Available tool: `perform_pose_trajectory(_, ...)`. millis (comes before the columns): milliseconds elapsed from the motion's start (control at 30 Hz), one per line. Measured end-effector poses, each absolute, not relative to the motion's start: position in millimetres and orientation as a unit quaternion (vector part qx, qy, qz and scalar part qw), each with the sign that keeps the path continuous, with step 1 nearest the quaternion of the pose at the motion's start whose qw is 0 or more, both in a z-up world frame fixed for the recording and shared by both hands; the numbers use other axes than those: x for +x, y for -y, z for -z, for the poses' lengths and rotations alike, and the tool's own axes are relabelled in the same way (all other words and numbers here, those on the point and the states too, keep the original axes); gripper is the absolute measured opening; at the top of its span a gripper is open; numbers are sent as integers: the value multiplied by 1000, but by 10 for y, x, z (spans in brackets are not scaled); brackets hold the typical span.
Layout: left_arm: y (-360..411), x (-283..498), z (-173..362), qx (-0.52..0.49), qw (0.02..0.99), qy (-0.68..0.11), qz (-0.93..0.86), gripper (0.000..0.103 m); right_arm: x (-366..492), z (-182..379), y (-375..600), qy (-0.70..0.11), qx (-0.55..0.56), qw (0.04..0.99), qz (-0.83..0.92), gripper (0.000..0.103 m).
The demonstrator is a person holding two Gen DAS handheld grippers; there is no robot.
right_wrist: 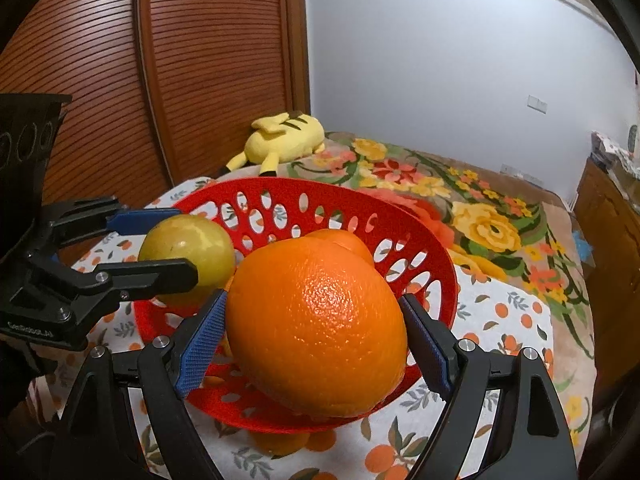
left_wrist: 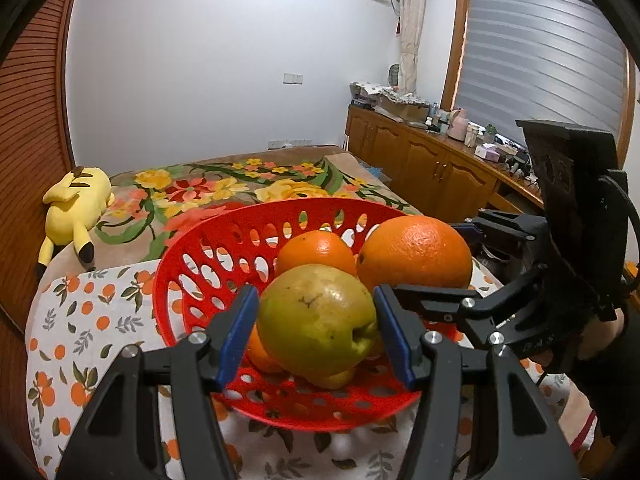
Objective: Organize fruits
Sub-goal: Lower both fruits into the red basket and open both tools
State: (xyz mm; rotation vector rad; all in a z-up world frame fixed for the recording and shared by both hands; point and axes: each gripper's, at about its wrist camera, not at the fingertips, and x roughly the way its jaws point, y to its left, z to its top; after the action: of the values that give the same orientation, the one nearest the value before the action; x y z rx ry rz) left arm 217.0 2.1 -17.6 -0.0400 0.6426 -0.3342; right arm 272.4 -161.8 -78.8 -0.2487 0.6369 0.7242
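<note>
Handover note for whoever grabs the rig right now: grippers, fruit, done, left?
Left gripper: shut on the yellow-green pear, held over the red basket.
Right gripper: shut on the large orange, also over the basket.
In the basket: a smaller orange at the back and at least one more orange piece low under the pear, mostly hidden.
One orange fruit lies on the tablecloth beside the basket's near rim.
Left: probably release both fruits into the basket, then collect the one outside.
</note>
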Motion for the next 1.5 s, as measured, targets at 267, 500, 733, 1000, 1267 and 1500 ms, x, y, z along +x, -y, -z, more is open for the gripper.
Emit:
perform_pose_trajectory(267,-89,2327,275,-20,933,-322,157,58,2851,834,1596,-310,-107,877,-351,87)
perform_pose_trajectory(500,-134,2408,379,-21,931,-333,147,58,2923,849,1706,-316,-80,878,-350,87)
perform_pose_trajectory(733,-128,2425,423,-17,932,-333,141,55,2880,775,1752,-302,-83,892,-327,87)
perform_pose_trajectory(1000,-144,2384,309,-14,938,-318,137,55,2784,738,1835,-291,-77,894,-332,87)
perform_pose_trajectory(1267,-149,2212,291,-18,939,-314,136,55,2599,663,1961,-283,-66,903,-317,87)
perform_pose_trajectory(1500,-126,1977,272,-18,941,-311,134,55,2333,668,2139,-276,-53,914,-294,87)
